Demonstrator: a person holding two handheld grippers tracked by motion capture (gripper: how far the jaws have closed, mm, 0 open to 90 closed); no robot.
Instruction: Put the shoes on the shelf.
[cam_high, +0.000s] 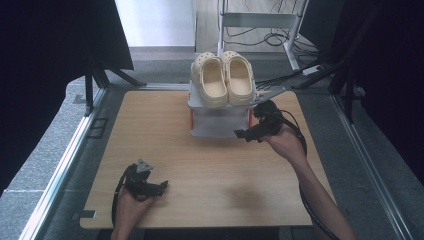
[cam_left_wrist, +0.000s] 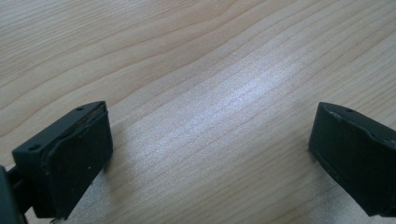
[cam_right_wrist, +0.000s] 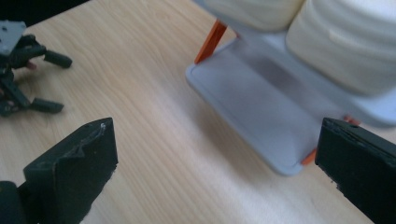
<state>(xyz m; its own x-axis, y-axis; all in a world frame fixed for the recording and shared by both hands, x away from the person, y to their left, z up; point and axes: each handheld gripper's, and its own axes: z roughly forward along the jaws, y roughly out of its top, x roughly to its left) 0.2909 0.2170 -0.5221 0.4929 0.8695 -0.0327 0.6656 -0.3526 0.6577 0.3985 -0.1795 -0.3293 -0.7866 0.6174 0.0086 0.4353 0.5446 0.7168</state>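
Note:
A pair of cream clogs (cam_high: 223, 78) sits side by side on the top shelf of a small grey rack (cam_high: 217, 125) with orange legs at the back middle of the wooden table (cam_high: 200, 165). My right gripper (cam_high: 248, 134) hovers open just right of the rack's lower shelf, jaws wide apart with nothing between them. In the right gripper view the clogs (cam_right_wrist: 345, 42) are above the empty lower shelf (cam_right_wrist: 261, 112). My left gripper (cam_high: 159, 187) rests open near the table's front left, over bare wood (cam_left_wrist: 210, 102), holding nothing.
Metal rails (cam_high: 65, 160) frame the table on both sides. Black curtains hang left and right. Behind the rack stands a grey metal stand (cam_high: 260, 22) with cables on the floor. A cable (cam_high: 307, 200) trails along the right forearm.

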